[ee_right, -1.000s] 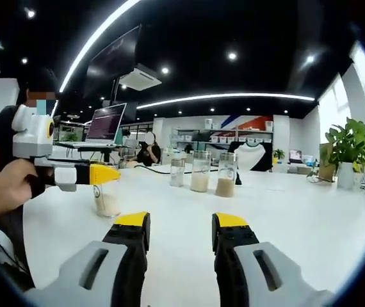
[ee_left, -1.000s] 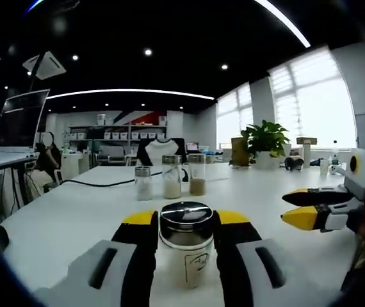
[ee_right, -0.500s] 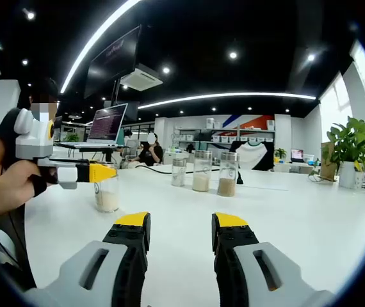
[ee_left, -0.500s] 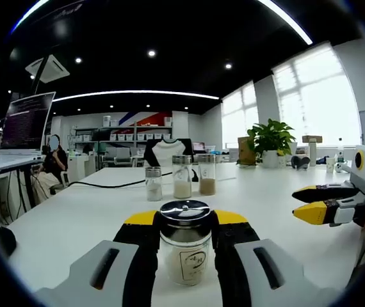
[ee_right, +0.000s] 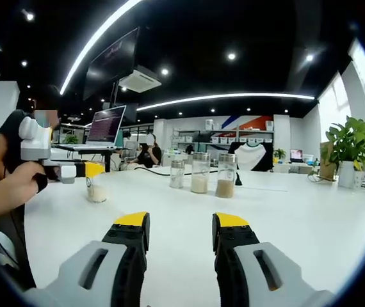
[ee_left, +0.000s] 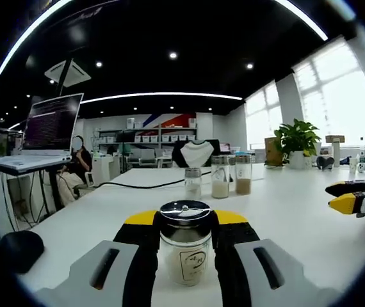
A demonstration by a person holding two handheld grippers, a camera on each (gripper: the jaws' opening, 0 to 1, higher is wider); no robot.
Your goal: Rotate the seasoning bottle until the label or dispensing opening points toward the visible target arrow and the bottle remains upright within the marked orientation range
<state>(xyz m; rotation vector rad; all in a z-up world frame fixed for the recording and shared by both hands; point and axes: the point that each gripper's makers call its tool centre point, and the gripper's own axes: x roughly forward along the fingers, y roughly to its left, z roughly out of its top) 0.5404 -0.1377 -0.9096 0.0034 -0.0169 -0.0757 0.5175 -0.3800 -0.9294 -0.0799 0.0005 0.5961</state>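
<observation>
Two grippers are in your hands over a white table [ee_left: 298, 217]. Your left gripper [ee_left: 184, 224] is clamped on the bottle [ee_left: 185, 246], its yellow-tipped jaws pressing both sides just below the shiny metal lid. The bottle stands upright at the near edge of the table, holds pale powder, and shows a small printed label facing the camera. In the right gripper view the same bottle [ee_right: 95, 190] sits at the left, held by that gripper [ee_right: 83, 171] in your hand [ee_right: 6, 192]. Your right gripper [ee_right: 180, 230] holds nothing, its jaws spread apart above bare tabletop; its tips [ee_left: 348, 197] show at the right of the left gripper view. Three more jars [ee_left: 219, 180] stand in a row farther across the table, well apart from the bottle. A black cable [ee_left: 144, 186] runs left from them.
</observation>
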